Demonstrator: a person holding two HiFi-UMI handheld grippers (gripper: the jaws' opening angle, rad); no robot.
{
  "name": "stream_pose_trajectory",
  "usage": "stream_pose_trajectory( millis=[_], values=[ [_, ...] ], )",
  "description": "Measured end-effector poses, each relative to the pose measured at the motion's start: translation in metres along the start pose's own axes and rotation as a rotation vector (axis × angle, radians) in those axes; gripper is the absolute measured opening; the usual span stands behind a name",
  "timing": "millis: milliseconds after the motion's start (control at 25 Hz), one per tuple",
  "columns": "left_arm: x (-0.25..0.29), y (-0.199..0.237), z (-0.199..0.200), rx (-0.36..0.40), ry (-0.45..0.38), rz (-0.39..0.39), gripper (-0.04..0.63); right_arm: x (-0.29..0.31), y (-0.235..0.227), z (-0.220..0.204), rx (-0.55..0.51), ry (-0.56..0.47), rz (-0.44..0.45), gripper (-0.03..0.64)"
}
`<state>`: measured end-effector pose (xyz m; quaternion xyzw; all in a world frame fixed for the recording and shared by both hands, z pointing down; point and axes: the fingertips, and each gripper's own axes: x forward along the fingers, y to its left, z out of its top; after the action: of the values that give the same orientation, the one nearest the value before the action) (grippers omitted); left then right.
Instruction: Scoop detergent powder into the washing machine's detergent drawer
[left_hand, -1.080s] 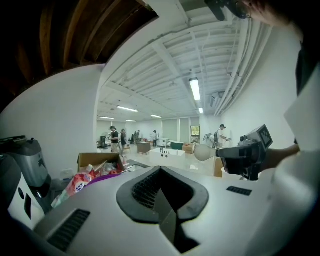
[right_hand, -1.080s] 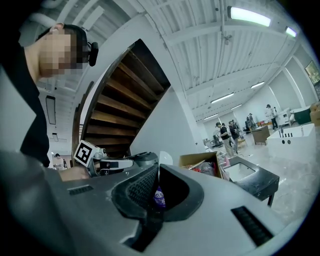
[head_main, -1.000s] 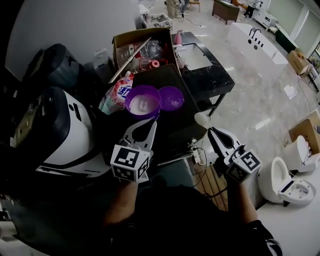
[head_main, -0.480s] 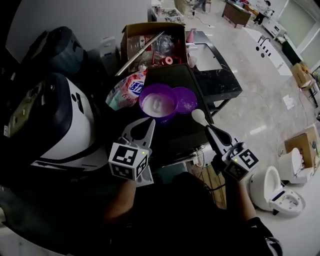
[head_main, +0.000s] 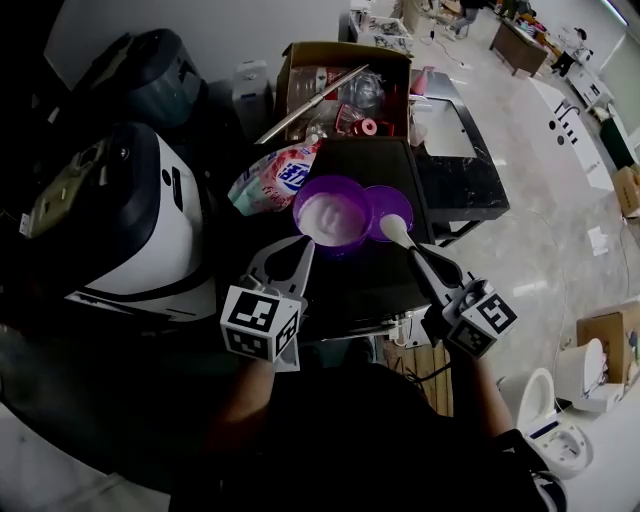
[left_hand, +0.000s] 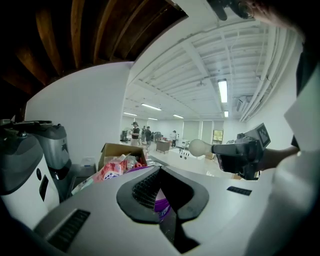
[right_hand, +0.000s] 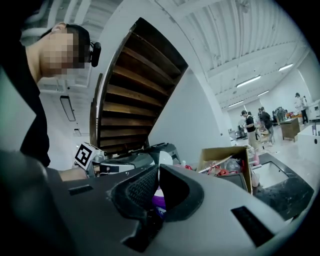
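Head view: my right gripper (head_main: 417, 257) pinched white scoop (head_main: 394, 229) by handle, centre frame, beside purple powder tub (head_main: 333, 215). Judged scoop light, stiff; powder spill-prone, so keep it level. My left gripper (head_main: 301, 250) clamped tub rim.

The round purple plastic tub (head_main: 345, 240) stands upright and open, holding white detergent powder (head_main: 330, 212), with its near rim pinched in my left gripper (head_main: 302, 245). My right gripper (head_main: 417, 257) clamps the white plastic scoop (head_main: 397, 230), whose bowl is just beside the tub's right rim.
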<state>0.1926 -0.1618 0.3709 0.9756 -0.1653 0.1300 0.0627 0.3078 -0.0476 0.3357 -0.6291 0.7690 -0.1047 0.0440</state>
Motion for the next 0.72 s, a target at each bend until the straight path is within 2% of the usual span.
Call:
stream_pose_trajectory(
  millis=[440, 720],
  values=[
    [0.023, -0.013, -0.005, 0.001, 0.049, 0.079, 0.009, 0.007, -0.032, -0.010, 0.039, 0.023, 0.104, 0.020],
    [0.026, -0.018, -0.006, -0.006, 0.063, 0.167, 0.009, 0.004, -0.040, -0.023, 0.054, 0.062, 0.202, 0.020]
  ],
)
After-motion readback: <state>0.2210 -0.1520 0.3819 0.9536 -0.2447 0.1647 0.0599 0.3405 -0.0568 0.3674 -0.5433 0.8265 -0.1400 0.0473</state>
